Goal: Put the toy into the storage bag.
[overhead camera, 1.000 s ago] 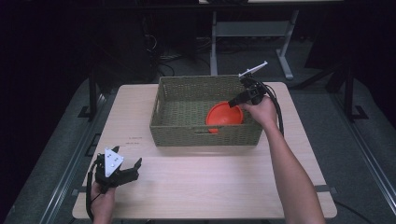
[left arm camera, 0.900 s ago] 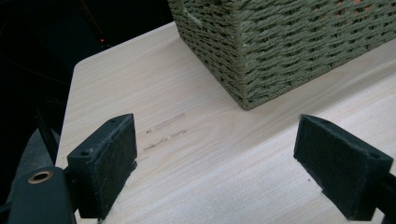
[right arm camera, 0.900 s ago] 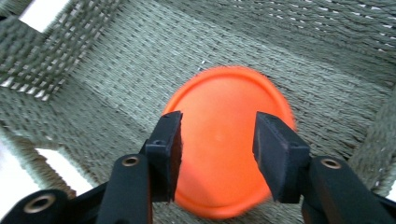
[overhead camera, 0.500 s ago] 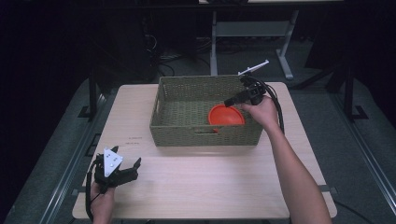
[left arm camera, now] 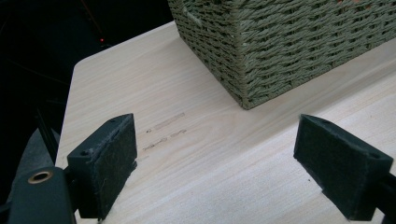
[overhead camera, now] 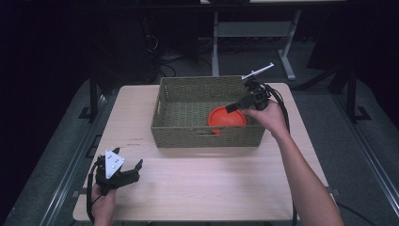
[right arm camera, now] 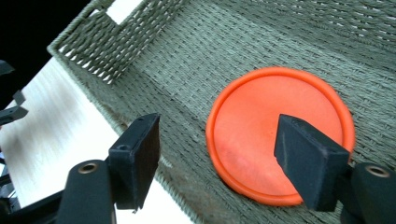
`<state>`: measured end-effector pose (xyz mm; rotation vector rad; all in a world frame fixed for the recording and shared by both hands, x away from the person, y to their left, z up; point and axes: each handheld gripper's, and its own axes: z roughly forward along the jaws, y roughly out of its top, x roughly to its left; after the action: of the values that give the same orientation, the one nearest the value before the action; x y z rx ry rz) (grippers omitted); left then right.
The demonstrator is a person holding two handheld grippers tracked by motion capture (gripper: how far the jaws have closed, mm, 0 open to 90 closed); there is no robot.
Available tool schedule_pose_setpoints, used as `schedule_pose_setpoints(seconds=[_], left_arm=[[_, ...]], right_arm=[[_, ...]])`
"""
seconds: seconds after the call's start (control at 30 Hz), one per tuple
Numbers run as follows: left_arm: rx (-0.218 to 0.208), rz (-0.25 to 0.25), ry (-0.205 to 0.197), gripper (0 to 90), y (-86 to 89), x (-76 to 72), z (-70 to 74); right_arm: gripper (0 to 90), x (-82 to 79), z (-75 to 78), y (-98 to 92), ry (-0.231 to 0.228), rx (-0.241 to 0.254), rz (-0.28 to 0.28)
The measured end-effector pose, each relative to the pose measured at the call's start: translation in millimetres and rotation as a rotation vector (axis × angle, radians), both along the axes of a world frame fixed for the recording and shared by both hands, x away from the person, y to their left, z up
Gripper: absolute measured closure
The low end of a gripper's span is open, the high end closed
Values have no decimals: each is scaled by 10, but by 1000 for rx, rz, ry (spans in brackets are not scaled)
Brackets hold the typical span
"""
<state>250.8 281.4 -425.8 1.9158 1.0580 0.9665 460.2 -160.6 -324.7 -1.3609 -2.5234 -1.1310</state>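
Orange disc (overhead camera: 227,122) lies flat on the floor of the woven basket (overhead camera: 188,96), at its 4 o'clock corner; prob. dropped there, since right gripper (right arm camera: 219,154) hangs above w/ jaws spread, pinching nothing. Right forearm reaches in from 5 o'clock; left gripper (overhead camera: 123,170) rests on table (overhead camera: 197,188) at 7 o'clock, jaws wide, idle.

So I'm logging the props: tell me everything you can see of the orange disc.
The disc is round, flat and bright orange with a raised rim, smooth like plastic. It lies inside the woven basket, toward its right near corner, seemingly tilted against the near wall. The right tool hangs open above it, one jaw over its face, not gripping it. No marks or labels show on it.
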Motion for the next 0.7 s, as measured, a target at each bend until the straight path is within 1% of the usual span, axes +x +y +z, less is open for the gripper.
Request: schedule_pose_setpoints(seconds=[0.07,0.3,0.47,0.5,0.53,0.7], left_arm=[[2,-1,0,128,-1,1,-1],[3,-8,4,128,-24,3,-5],[4,-3,8,128,-14,1,-2],[4,-3,6,128,-12,2,-2],[4,-3,5,128,-12,2,-1],[3,-3,6,128,-19,3,-4]], right_arm=[[300,-25,6,-24,-5,13,9],[274,-135,48,-74,-11,29,34],[270,-269,81,-92,-47,42,61],[263,-293,90,-92,-44,37,66],[263,-317,93,-95,-52,36,72],[263,-450,104,-134,-55,57,91]])
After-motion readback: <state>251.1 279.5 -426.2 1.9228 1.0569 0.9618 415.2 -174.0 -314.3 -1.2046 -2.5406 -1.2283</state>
